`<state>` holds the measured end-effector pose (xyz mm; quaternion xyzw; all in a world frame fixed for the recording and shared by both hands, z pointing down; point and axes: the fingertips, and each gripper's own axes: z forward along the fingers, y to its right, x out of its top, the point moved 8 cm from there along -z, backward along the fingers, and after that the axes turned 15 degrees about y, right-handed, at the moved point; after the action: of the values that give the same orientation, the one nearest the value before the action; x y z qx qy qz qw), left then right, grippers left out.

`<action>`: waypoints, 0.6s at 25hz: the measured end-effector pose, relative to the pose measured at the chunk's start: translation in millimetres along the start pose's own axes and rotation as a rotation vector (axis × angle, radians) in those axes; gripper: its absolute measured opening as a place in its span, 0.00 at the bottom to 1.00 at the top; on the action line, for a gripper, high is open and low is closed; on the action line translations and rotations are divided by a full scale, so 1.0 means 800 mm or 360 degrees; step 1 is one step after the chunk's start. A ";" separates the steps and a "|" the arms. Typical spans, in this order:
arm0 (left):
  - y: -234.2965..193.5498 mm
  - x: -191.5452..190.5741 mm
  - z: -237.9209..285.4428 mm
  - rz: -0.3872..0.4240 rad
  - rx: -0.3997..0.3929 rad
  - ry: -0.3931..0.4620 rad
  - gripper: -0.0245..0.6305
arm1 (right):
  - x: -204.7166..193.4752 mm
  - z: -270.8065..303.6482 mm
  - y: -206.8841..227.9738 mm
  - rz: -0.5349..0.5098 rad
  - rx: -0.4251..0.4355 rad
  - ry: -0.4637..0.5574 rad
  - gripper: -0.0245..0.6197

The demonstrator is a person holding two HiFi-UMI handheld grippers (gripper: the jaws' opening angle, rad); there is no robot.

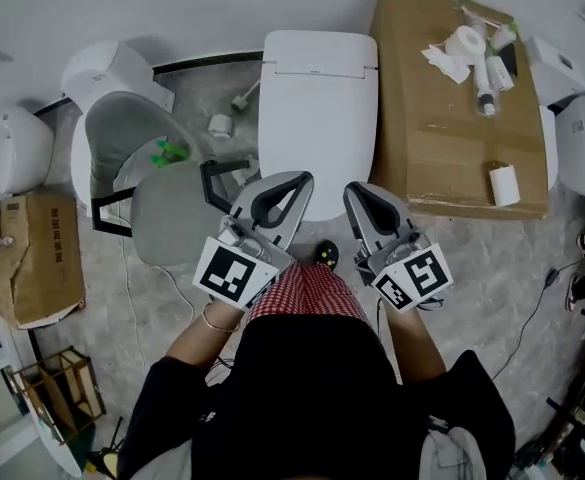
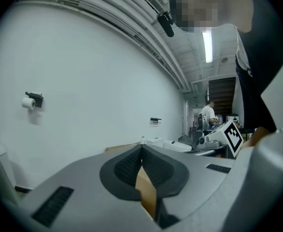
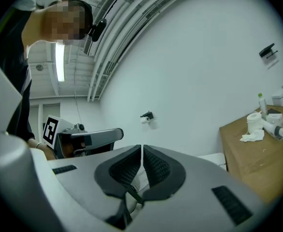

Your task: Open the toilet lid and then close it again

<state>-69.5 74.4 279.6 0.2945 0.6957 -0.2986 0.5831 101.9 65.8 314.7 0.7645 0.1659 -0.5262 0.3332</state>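
Straight ahead, toilet lid (image 1: pixel 317 128) down, lengthwise toward wall (image 1: pixel 172 8), left hand-held gripper (image 1: pixel 300 180) and right hand-held gripper (image 1: pixel 356 189) closed.

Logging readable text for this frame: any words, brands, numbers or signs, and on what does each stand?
No text here can be read.
On the left tool and right tool: black-and-white square markers only, no letters.
On the small cardboard box: any print is too small to read.
On the bottles atop the large cardboard box: labels too small to read.
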 end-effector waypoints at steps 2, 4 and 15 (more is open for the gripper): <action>-0.001 -0.006 0.002 0.0024 0.0009 -0.0013 0.04 | -0.006 -0.002 0.004 0.0002 -0.0002 -0.0013 0.08; 0.000 -0.014 0.002 -0.0006 0.0029 -0.0011 0.04 | -0.012 -0.006 0.008 0.0012 -0.0009 -0.0027 0.08; -0.003 -0.056 0.007 -0.0010 0.0046 -0.0069 0.04 | -0.048 -0.011 0.029 0.0065 -0.0045 -0.0058 0.08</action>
<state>-61.6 65.9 323.3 0.2941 0.6796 -0.3167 0.5928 106.8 58.7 359.2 0.7532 0.1517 -0.5308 0.3577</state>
